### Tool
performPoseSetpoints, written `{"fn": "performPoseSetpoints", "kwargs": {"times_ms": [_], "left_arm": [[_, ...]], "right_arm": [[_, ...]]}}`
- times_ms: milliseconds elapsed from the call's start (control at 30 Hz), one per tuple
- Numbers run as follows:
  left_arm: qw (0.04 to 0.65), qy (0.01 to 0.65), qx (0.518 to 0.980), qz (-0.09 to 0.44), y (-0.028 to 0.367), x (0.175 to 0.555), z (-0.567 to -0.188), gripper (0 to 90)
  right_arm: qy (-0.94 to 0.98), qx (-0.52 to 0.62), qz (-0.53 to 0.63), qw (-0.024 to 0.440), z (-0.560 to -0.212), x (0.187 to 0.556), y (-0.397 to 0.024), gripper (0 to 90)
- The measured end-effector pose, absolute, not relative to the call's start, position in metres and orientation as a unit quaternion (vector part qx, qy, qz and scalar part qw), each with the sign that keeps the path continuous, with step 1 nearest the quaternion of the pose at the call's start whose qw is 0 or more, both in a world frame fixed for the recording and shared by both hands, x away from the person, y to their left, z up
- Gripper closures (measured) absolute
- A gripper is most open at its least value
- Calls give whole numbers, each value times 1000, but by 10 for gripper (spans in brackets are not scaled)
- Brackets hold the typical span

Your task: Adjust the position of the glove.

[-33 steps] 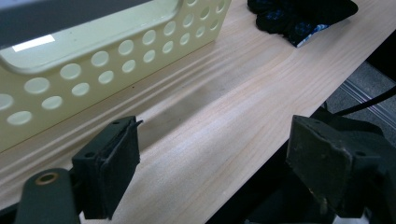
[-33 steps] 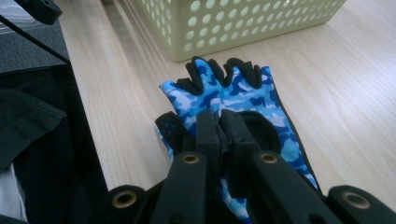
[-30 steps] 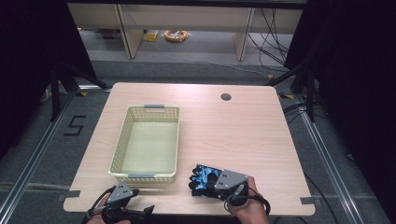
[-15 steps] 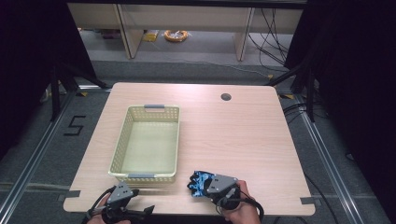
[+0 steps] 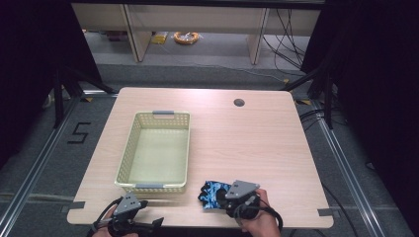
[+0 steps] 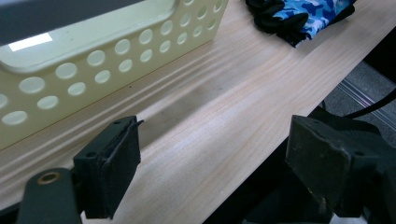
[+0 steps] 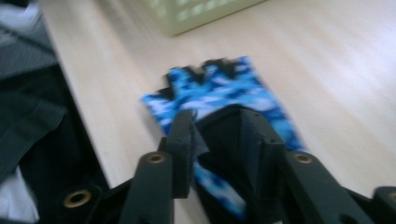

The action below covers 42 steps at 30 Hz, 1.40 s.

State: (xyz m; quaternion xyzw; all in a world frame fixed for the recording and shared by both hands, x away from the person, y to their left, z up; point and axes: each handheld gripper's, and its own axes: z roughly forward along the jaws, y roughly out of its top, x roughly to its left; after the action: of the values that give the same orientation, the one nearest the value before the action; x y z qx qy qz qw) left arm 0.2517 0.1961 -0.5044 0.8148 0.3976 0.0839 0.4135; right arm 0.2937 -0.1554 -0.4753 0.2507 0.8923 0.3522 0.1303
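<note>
Lying flat on the desk [image 5: 257,143], the blue camouflage glove [image 7: 219,88] sits between and just ahead of your right gripper [image 7: 217,128] jaws. Those jaws have just been opening; they stand a little apart with the glove's black cuff between them, and whether the pads press on it you cannot tell from the blurred right gripper view. Off to that gripper's left, the pale yellow basket [image 5: 155,150] stands close by. Your left gripper [image 6: 210,154] hovers at the desk's near edge beside the basket's perforated wall, its jaws spread wide around nothing.
</note>
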Motion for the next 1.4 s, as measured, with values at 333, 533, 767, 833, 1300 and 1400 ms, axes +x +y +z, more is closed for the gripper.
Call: {"fn": "performPoseSetpoints", "kwargs": {"times_ms": [333,533,767,833,1300,1400], "left_arm": [[422,365,826,79,183,247,-503,259],[436,341,830,61,151,246,-502,278],[438,305,842,73,111,261,-498,287],[427,290,853,77,102,265,-496,287],[390,253,879,102,65,286,-504,347],[393,251,879,101,59,287,-505,351]], "right_arm": [[807,426,395,104,-477,299,-213,493],[786,464,403,73,-481,299,-215,473],[783,479,392,65,-491,303,-214,472],[784,477,392,63,-494,304,-214,467],[798,472,370,62,-503,306,-209,449],[809,457,365,61,-503,309,-207,449]]}}
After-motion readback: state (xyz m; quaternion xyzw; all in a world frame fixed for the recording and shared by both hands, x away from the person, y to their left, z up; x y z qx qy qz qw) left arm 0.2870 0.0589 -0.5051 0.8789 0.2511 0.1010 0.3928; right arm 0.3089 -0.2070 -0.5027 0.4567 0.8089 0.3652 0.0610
